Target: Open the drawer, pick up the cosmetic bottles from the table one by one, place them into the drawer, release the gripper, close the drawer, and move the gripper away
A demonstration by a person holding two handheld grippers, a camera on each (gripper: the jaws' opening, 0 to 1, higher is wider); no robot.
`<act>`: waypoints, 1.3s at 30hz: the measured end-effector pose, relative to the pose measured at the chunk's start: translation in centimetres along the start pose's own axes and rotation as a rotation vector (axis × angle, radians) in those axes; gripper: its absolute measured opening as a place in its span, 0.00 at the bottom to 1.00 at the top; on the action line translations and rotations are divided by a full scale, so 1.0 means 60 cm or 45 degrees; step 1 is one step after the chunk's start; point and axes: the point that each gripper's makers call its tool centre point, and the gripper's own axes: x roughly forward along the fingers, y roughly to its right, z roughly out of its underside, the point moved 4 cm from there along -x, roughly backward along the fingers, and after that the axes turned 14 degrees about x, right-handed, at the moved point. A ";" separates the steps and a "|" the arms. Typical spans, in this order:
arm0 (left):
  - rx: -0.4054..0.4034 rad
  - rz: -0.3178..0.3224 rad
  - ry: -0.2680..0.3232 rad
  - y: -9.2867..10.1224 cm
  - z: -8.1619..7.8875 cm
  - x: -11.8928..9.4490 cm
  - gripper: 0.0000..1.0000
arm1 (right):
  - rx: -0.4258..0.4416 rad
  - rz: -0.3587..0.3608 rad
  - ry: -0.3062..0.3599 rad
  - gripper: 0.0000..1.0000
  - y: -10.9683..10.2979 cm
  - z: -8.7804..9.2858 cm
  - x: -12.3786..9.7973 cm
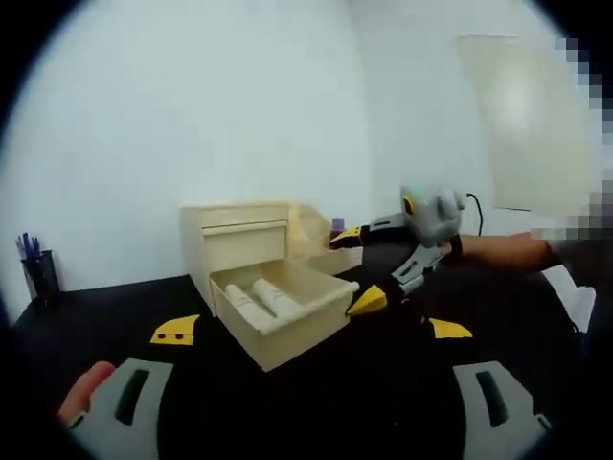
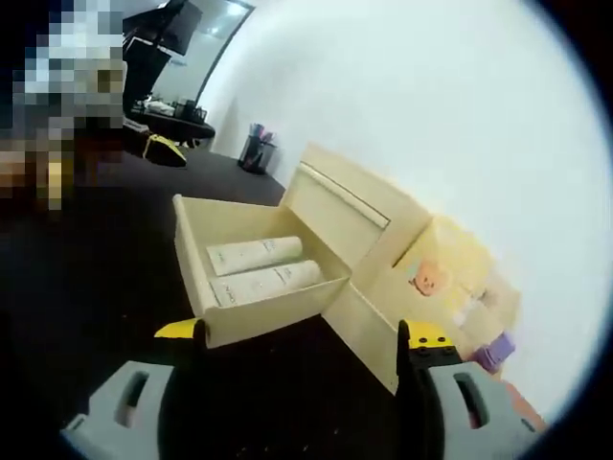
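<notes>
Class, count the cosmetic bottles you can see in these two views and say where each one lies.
2. Both lie side by side inside the open drawer: one bottle nearer the cabinet, the other bottle nearer the drawer's front wall. Others could be hidden from view.

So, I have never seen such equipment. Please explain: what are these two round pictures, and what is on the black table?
A person holds one two-jaw gripper in each hand, and a camera rides on each. The left gripper view looks across the black table and sees the right gripper beside the open drawer. The right gripper view looks into that drawer from close. Two white bottles lie side by side inside it. A pen cup stands farther away. Both grippers are open and hold nothing.
</notes>
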 end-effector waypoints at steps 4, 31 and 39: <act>-0.003 0.008 -0.003 0.003 0.001 -0.001 0.88 | -0.003 0.008 0.000 0.77 -0.001 -0.002 0.000; 0.025 0.044 -0.072 0.011 0.019 0.014 0.88 | 0.019 0.060 0.001 0.76 0.044 -0.009 0.047; 0.038 0.058 -0.095 0.011 0.024 0.024 0.88 | 0.015 0.093 0.007 0.74 0.060 -0.009 0.063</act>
